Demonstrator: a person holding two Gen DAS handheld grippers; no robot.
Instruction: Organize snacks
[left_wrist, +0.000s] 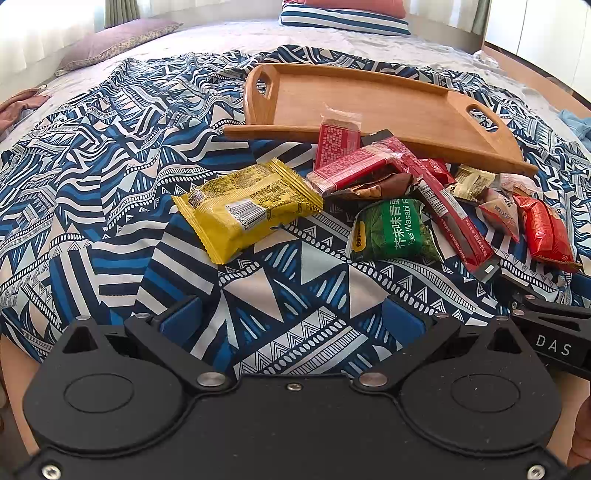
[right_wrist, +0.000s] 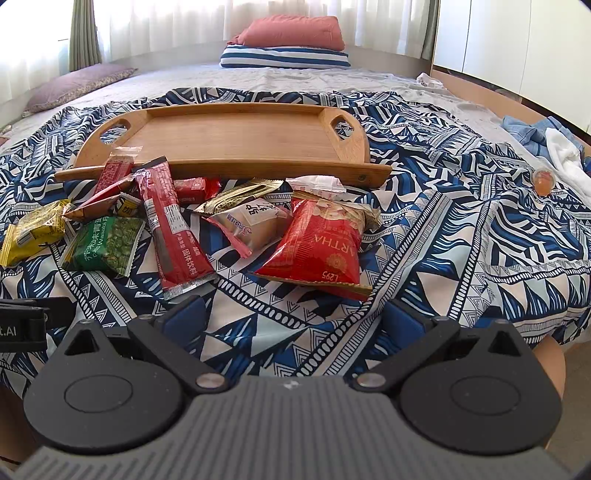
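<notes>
Both grippers, left gripper (left_wrist: 291, 314) and right gripper (right_wrist: 291, 314), hover wide and empty over the patterned bedspread (right_wrist: 461, 240). Beyond lies the smooth wooden tray (right_wrist: 236, 136), bare, its long axis crosswise. Between tray and grippers the crinkly packets cluster: red peanut bag (right_wrist: 317, 247) just ahead of the right, yellow pack (left_wrist: 247, 210) nearer the left, green wasabi-pea pouch (left_wrist: 395, 232) between.

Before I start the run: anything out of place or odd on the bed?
Yes. The wooden tray holds nothing, while the snack packets sit in a loose, overlapping pile on the blue patterned cloth in front of it. A small orange-capped bottle lies alone, far to the right of the pile. Nothing looks torn or spilled.
</notes>
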